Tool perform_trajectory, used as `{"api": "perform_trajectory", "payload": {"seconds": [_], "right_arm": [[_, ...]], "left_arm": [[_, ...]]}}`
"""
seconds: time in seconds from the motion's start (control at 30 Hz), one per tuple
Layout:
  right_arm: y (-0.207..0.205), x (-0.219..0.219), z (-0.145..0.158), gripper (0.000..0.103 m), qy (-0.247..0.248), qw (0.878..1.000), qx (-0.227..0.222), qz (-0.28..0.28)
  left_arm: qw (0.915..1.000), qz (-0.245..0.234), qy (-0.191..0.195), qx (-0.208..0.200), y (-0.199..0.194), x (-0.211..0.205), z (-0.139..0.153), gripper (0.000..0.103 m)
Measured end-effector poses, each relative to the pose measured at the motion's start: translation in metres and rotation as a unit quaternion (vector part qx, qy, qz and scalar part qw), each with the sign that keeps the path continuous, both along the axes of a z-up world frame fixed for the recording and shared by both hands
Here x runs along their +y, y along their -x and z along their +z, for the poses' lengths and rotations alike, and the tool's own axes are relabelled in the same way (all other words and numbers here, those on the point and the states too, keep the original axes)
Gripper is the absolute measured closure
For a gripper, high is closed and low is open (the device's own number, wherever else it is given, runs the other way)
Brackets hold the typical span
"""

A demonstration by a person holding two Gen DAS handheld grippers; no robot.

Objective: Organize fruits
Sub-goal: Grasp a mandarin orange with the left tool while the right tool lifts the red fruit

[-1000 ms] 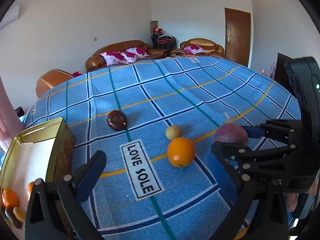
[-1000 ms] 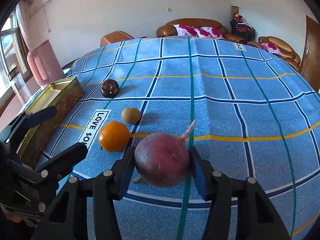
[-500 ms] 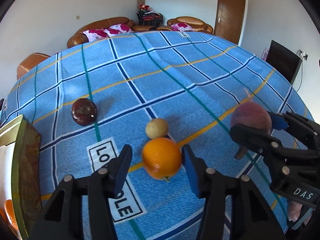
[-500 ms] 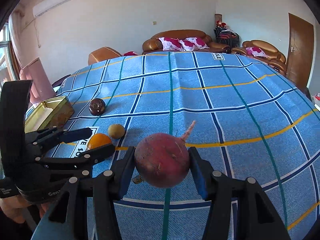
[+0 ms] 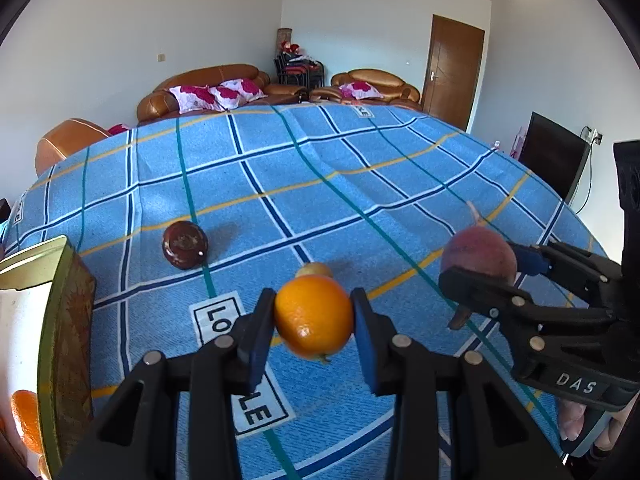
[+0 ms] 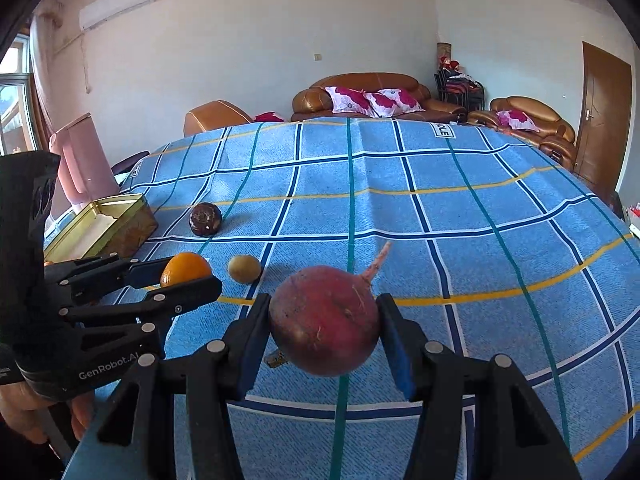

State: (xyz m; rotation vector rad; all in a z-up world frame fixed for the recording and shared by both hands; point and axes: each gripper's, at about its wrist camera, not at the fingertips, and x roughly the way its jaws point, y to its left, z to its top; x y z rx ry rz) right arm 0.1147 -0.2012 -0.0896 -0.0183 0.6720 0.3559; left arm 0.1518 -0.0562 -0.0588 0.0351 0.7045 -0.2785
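My left gripper (image 5: 314, 322) is shut on an orange (image 5: 314, 317), held just above the blue checked cloth; it also shows in the right wrist view (image 6: 185, 271). My right gripper (image 6: 324, 322) is shut on a round purple-red root vegetable (image 6: 325, 320) with a thin pink tail, seen at the right in the left wrist view (image 5: 480, 252). A dark brown round fruit (image 5: 185, 244) and a small yellow-green fruit (image 6: 244, 268) lie on the cloth. A gold tin box (image 6: 100, 228) stands at the left, holding an orange fruit (image 5: 26, 420).
The table is covered by a blue checked cloth (image 6: 440, 208) with a "LOVE SOLE" label (image 5: 240, 364). A pink jug (image 6: 82, 164) stands off the far left edge. Brown sofas (image 6: 376, 98) stand behind the table.
My left gripper has moved in from beside the tin box and closed on the orange, lifting it a little. My right gripper keeps holding the root vegetable, slightly raised.
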Motion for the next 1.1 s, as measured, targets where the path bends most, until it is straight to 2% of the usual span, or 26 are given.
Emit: {"api": "perform_trajectory", "payload": {"seconds": [0.33, 1.1], "right_arm": [[0.011, 0.005, 0.008, 0.049, 0.002, 0.999, -0.037, 0.009], [0.032, 0.008, 0.019, 0.049, 0.006, 0.995, -0.093, 0.023]], "left_arm": [[0.9976, 0.012, -0.005, -0.069, 0.02, 0.002, 0.015, 0.064], [0.992, 0.021, 0.002, -0.124, 0.038, 0.007, 0.025, 0.064]]}}
